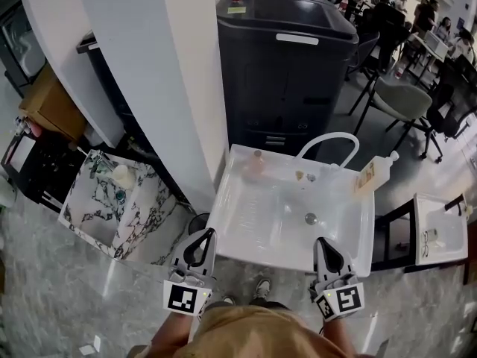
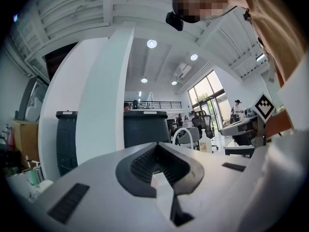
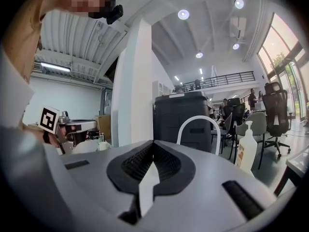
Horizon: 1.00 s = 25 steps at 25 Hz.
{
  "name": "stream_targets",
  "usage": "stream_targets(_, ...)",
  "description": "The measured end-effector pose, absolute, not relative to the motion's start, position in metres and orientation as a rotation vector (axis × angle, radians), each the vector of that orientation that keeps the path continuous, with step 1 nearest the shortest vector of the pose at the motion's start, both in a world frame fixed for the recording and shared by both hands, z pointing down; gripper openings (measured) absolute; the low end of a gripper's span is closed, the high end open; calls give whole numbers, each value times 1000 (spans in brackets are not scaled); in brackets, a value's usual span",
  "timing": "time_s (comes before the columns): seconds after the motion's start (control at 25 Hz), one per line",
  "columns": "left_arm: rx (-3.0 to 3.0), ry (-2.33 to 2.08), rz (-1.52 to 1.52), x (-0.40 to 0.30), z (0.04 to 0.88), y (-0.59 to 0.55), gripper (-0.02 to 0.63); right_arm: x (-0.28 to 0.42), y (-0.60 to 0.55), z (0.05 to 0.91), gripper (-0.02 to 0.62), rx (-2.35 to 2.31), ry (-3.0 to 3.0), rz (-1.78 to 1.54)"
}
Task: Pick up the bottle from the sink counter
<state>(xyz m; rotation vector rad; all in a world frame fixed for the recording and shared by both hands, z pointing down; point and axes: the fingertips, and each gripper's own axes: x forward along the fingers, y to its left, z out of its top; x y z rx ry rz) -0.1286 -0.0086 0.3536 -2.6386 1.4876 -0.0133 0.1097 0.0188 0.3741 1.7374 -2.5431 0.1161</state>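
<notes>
A clear pump bottle (image 1: 375, 174) with an orange label stands on the back right corner of the white sink counter (image 1: 246, 237). It also shows in the left gripper view as the bottle (image 2: 206, 143) and in the right gripper view as the bottle (image 3: 246, 152), beside the arched white faucet (image 3: 197, 122). My left gripper (image 1: 208, 234) is shut and empty at the counter's near left edge. My right gripper (image 1: 321, 242) is shut and empty at the near right edge. Both are well short of the bottle.
A small brownish item (image 1: 257, 160) sits at the sink's back left, and the drain (image 1: 311, 218) is in the basin. A black cabinet (image 1: 287, 58) stands behind, a white pillar (image 1: 175, 73) and a marble basin (image 1: 112, 200) to the left, office chairs (image 1: 402, 99) and another white counter (image 1: 440, 230) to the right.
</notes>
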Motion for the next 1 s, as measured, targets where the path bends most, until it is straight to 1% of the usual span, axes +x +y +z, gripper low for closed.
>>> stream_targets(0.88, -2684, 1528, -118, -108, 389, -63, 2, 125, -5, 400, 0, 1709, -2519, 198)
stream_targets(1.0, -2686, 1528, -128, -105, 393, -69, 20, 125, -7, 403, 0, 1705, -2522, 208)
